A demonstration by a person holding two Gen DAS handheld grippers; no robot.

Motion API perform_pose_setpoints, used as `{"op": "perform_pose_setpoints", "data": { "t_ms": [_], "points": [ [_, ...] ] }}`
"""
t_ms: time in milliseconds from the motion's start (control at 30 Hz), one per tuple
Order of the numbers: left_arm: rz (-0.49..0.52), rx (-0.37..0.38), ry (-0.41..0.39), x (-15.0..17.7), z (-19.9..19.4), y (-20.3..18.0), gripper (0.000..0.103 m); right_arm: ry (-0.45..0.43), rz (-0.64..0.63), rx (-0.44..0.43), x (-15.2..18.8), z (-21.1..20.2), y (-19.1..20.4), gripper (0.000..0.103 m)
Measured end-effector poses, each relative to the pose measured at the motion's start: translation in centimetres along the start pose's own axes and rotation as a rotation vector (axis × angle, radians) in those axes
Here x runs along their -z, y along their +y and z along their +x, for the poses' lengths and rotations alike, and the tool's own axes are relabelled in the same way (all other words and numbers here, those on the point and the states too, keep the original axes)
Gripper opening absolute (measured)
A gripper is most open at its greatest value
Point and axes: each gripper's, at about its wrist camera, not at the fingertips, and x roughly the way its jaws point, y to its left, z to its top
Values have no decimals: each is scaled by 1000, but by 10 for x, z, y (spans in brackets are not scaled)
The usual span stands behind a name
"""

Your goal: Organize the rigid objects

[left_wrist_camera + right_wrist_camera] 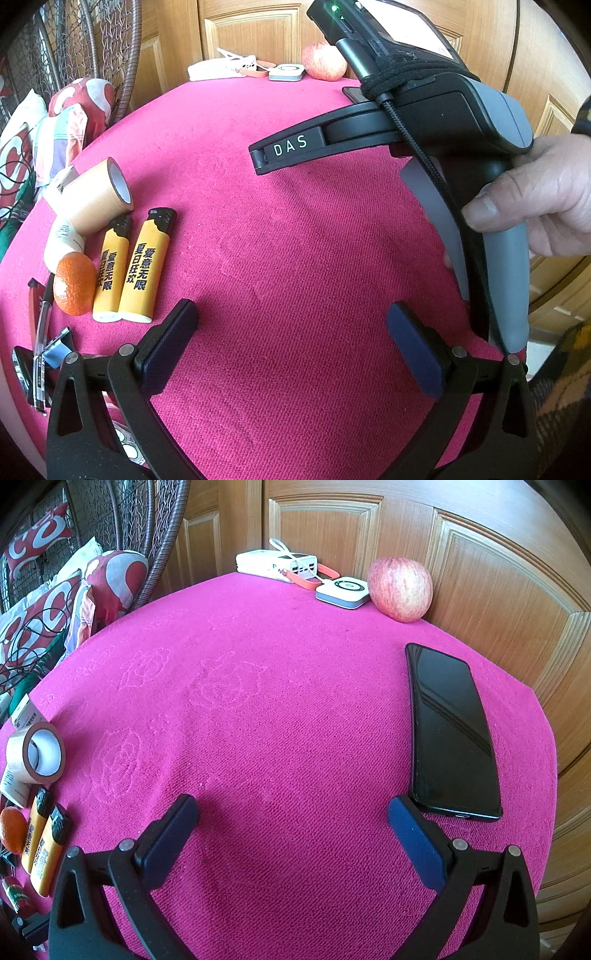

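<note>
Pink-covered table (295,709) with both handheld tools above it. The left tool (291,343) hovers over bare cloth, its two fingers spread wide and empty. The right tool (293,830) is likewise released, fingers wide apart and holding nothing; in the left wrist view its body enters from 2 o'clock, gripped by a hand (546,199) at 3 o'clock. Task items cluster at the table's 9 o'clock edge: two yellow lighters (125,269) lie side by side, touching, with an orange (74,284) just beside them toward 9 o'clock and a roll of brown tape (99,199) lying on its side at their 11 o'clock end. A white tube (62,240) lies partly under the tape roll. A pen (42,332) lies near the table's rim at 8 o'clock. In the right wrist view a black phone (450,734) lies flat at 3 o'clock, its near corner just beside the right finger's tip. At 12 o'clock, against the wooden door (461,572), stand a red apple (400,589), a small white square device (343,590) and a white power bank (275,565), close together.
</note>
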Motion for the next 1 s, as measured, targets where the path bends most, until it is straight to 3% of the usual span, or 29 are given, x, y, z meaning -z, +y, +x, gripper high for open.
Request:
{"op": "perform_pose_setpoints", "data": {
  "t_ms": [367,467,667,833,900,1000],
  "points": [
    [1,0,-3,0,0,0,103,2,-2,-6,0,-2,-1,103],
    [8,-9,-15,0,0,0,103,18,-88,-64,-1,-3,-4,103],
    [6,-7,-10,0,0,0,103,195,-269,-184,-10,-2,-9,103],
    [7,-21,-10,-1,0,-1,103,341,-242,-273,-16,-10,-16,103],
    [-15,-30,16,-3,-2,-2,103,319,-225,-296,-16,-22,-18,103],
    [-40,20,7,-6,-19,-6,103,261,-226,-335,-25,-46,-15,103]
  ]
}}
